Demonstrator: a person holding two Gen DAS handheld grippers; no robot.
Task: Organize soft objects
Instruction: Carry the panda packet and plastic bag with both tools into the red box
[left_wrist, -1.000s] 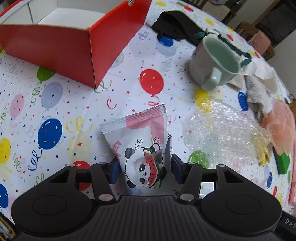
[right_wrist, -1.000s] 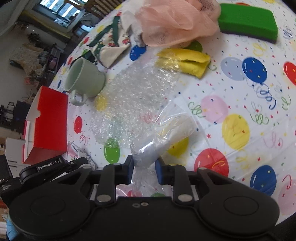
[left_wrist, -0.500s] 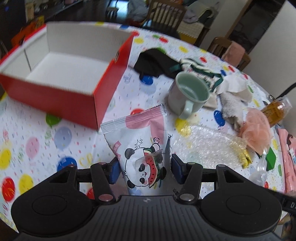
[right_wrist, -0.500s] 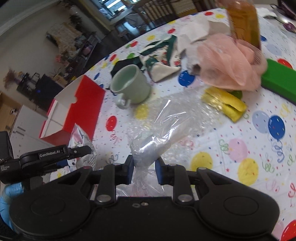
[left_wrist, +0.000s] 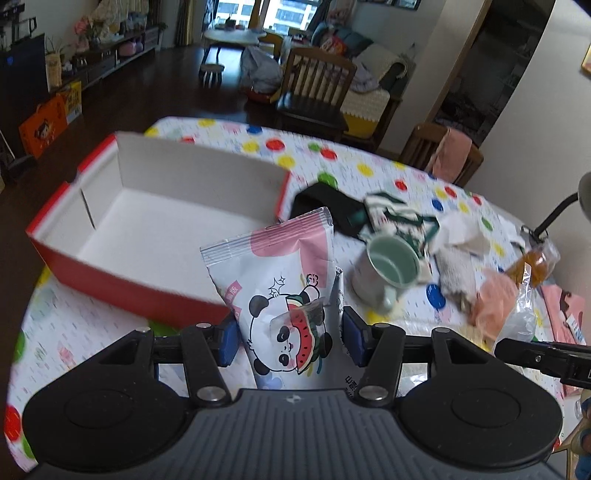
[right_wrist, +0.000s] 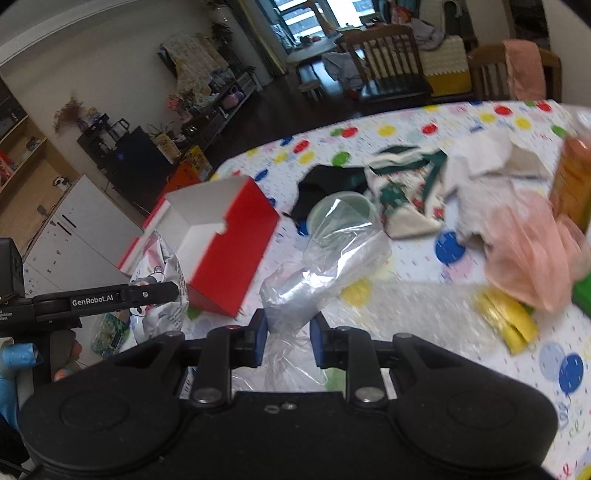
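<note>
My left gripper (left_wrist: 290, 341) is shut on a white and pink snack packet (left_wrist: 280, 280) printed with a panda and a watermelon slice, held above the table. Just past it lies an open red box (left_wrist: 147, 221) with a white inside. My right gripper (right_wrist: 286, 338) is shut on a crumpled clear plastic bag (right_wrist: 325, 258), also lifted off the table. In the right wrist view the left gripper's finger (right_wrist: 110, 299) and the packet (right_wrist: 162, 280) show at the left, close to the red box (right_wrist: 229, 251).
On the balloon-print tablecloth (left_wrist: 369, 162) lie a pale green mug (left_wrist: 388, 269), a black cloth (left_wrist: 328, 203), a green-and-white cloth (right_wrist: 402, 192), a pink mesh puff (right_wrist: 532, 251), a yellow item (right_wrist: 506, 321), bubble wrap (right_wrist: 399, 310) and an amber bottle (right_wrist: 572, 177). Chairs stand beyond the table.
Both grippers have risen from the table with their loads and tilted up, so the room beyond shows. The red box now sits lower and nearer the packet.
</note>
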